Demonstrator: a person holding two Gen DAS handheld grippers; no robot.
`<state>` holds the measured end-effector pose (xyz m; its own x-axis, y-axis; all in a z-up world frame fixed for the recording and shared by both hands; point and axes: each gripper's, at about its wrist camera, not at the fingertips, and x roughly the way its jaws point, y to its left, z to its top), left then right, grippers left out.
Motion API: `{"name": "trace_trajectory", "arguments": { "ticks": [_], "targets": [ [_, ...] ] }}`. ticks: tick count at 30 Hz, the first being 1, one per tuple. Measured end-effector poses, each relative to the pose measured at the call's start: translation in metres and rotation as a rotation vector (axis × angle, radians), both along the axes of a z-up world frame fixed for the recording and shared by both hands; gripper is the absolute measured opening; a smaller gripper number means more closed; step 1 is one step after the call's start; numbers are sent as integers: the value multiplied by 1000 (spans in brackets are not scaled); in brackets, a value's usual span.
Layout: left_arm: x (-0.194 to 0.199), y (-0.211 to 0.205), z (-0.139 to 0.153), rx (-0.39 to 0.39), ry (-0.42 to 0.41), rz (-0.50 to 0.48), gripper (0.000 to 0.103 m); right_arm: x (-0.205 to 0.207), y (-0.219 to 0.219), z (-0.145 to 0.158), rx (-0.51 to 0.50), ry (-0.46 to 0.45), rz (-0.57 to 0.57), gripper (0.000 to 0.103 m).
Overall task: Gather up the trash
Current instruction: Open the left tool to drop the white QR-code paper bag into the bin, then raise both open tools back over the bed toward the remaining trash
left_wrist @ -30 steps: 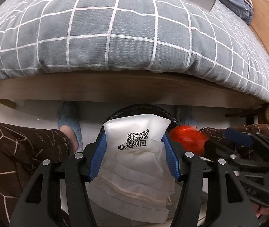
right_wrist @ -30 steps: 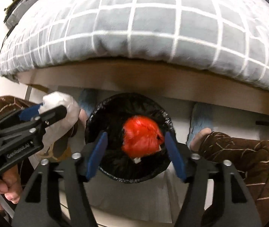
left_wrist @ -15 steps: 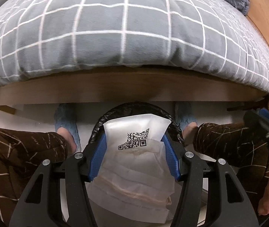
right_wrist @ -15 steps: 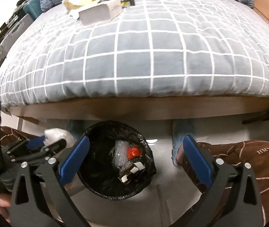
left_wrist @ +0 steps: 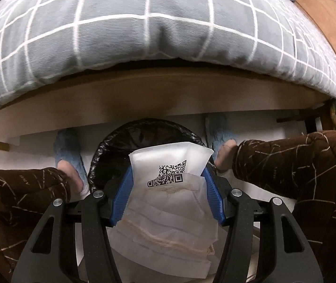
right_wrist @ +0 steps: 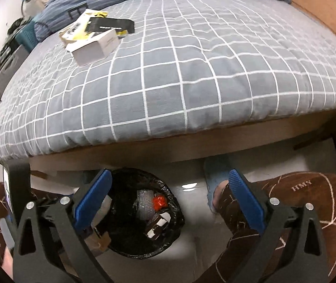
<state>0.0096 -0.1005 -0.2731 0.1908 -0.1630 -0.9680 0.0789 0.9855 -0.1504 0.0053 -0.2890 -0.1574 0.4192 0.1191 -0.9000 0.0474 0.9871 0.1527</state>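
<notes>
My left gripper is shut on a white paper packet with a QR code, held over the black-lined trash bin, which it mostly hides. In the right wrist view the bin stands on the floor below the bed edge, with a red wrapper, clear plastic and small boxes inside. My right gripper is open wide above and to the right of the bin, nothing between its blue pads. The left gripper's black body shows at the left edge there.
A grey checked bed fills the upper half, with a white box, black and yellow packages on it. A person's legs in brown trousers and blue slippers flank the bin on the white floor.
The right gripper opened and let go of the red wrapper, which now lies in the bin, then rose and pulled back. The left gripper with the packet shifted over the bin.
</notes>
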Motion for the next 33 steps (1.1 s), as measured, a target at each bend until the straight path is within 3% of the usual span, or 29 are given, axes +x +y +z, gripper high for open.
{"name": "trace_trajectory", "arguments": {
  "ticks": [4,11,19,33],
  "targets": [
    [0,-4,5,8,-29,-12,60,2,1,-5,10,16,9,96],
    [-1,-1,17,19,-76,-7,81,0,4,-8,11,24,23,96],
    [-4,11,36,39,-140,11,95,1,6,-7,13,20,32,96],
    [0,52,87,71,-260,118,97,10,24,18,-49,-90,69,96]
  ]
}}
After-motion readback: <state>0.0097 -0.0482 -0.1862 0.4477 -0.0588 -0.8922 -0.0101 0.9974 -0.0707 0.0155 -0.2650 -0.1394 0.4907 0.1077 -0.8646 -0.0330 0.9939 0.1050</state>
